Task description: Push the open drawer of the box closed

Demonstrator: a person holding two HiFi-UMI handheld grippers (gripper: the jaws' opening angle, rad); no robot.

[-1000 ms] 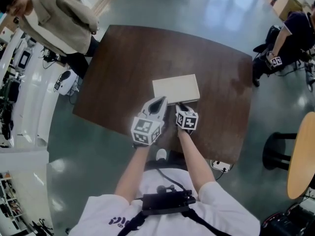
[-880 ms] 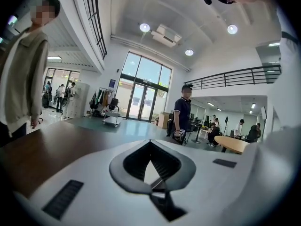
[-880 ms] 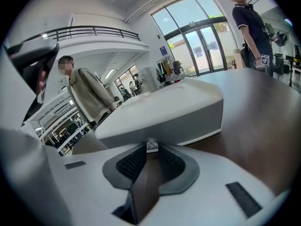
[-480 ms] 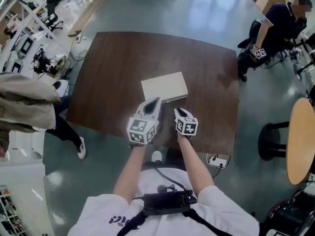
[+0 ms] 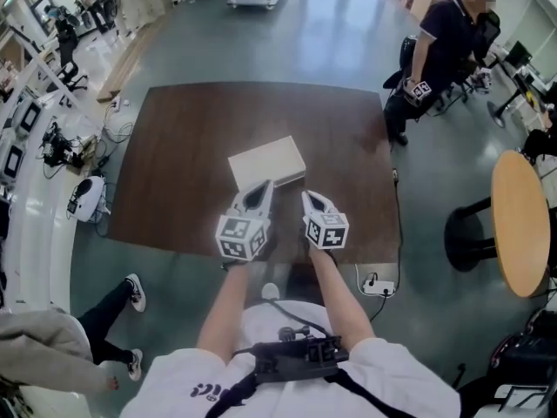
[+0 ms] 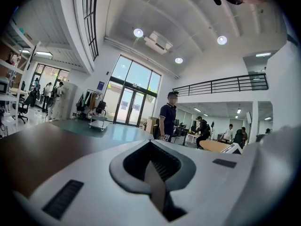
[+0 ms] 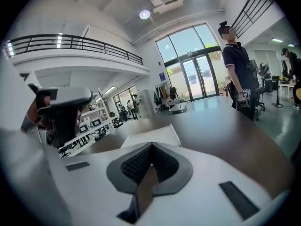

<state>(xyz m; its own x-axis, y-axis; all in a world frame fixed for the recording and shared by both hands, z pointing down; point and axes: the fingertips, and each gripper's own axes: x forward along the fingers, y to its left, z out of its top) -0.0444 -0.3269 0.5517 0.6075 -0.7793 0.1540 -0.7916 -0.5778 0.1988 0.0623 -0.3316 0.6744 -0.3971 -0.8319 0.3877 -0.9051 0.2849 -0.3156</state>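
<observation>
One dark brown wooden table (image 5: 174,164), square-topped and matt. One flat cream rectangular box (image 5: 266,162) lies on it, a little near of centre, smooth-sided and set at a slight slant. From above it reads as a plain slab; the drawer cannot be made out, so open or pushed in cannot be told.

Two hand-held grippers, white plastic, each with one marker cube. The left gripper (image 5: 261,187) is at the box's near edge; contact cannot be judged. Its ribbed grey fingers (image 6: 129,166) meet at the tips with nothing between them.

The right gripper (image 5: 309,198) is just right of the box's near right corner and apart from it. Its fingers (image 7: 134,166) have just been closing and now stand together, empty. In its own view the box shows just beyond the tips, its near part cut off behind them.

One round pale wooden table (image 5: 522,225) stands far right, cut by the frame. One person in dark clothes (image 5: 444,50) stands beyond the brown table's far right corner.
</observation>
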